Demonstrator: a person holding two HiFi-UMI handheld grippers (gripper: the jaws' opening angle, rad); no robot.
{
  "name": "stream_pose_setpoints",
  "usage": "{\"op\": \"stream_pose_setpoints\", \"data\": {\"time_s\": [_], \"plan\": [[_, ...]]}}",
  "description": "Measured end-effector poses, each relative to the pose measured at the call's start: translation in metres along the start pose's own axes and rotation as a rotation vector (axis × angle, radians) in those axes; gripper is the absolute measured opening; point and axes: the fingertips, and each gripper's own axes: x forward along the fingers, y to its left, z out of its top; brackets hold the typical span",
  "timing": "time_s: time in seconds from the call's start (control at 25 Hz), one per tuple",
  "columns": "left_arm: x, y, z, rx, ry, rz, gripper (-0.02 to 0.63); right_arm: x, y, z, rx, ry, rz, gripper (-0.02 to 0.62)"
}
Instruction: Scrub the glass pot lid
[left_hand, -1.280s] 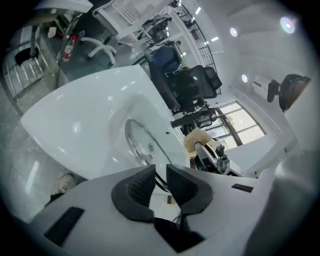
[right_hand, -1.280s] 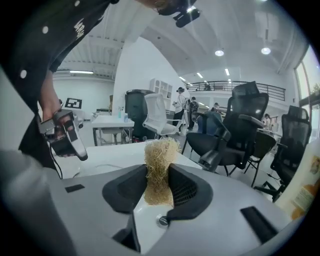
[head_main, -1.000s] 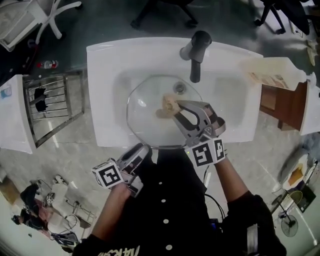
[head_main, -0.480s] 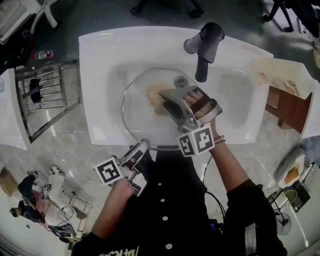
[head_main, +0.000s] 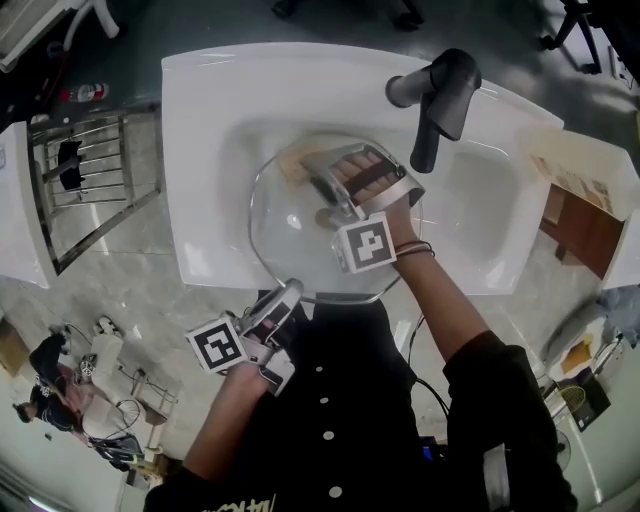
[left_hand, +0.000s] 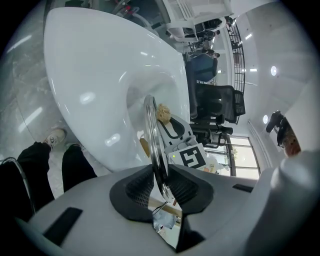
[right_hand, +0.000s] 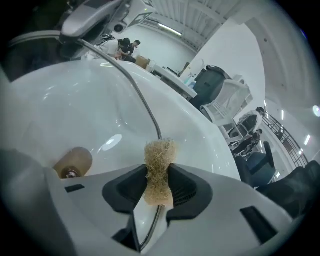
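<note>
The glass pot lid (head_main: 290, 245) stands tilted in the white sink (head_main: 205, 130). At its near rim my left gripper (head_main: 285, 297) is shut on the metal edge. The left gripper view shows that rim (left_hand: 151, 125) edge-on between the pads, and the jaws (left_hand: 159, 182) have just been closing on it. My right gripper (head_main: 312, 185) reaches over the lid's far left part, shut on a tan fibre scrubber (head_main: 292, 165). In the right gripper view the scrubber (right_hand: 160, 162) sticks out past the jaws (right_hand: 159, 186). The lid's wooden knob (right_hand: 73, 161) lies to the left, the rim (right_hand: 142, 102) ahead.
A dark faucet (head_main: 437, 95) arches over the basin's back right, close to my right hand. A wire rack (head_main: 90, 190) stands left of the sink, a cardboard box (head_main: 575, 170) at the right. The person's dark clothing presses against the sink's front edge.
My right gripper has carried the scrubber from the lid's middle to its far left part, sinking and rolling over. The left gripper has stayed at the near rim.
</note>
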Motion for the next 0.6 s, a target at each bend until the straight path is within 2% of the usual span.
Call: {"op": "stream_pose_setpoints", "data": {"time_s": [0.08, 0.2, 0.28, 0.44, 0.6], "plan": [[-0.001, 0.002, 0.0, 0.011, -0.001, 0.012, 0.103, 0.008, 0.001, 0.001, -0.029, -0.001, 0.018, 0.141], [-0.002, 0.002, 0.001, 0.088, 0.016, 0.036, 0.107, 0.014, 0.002, 0.003, -0.053, -0.006, 0.047, 0.141], [-0.002, 0.002, 0.002, 0.109, 0.02, 0.032, 0.107, 0.015, 0.003, 0.004, -0.059, -0.001, 0.054, 0.141], [-0.002, 0.003, 0.003, 0.088, 0.013, 0.033, 0.107, 0.016, 0.005, -0.004, -0.046, 0.033, 0.074, 0.138], [-0.004, 0.007, 0.002, 0.031, -0.026, 0.037, 0.104, 0.015, 0.004, -0.011, -0.017, 0.064, 0.102, 0.137]]}}
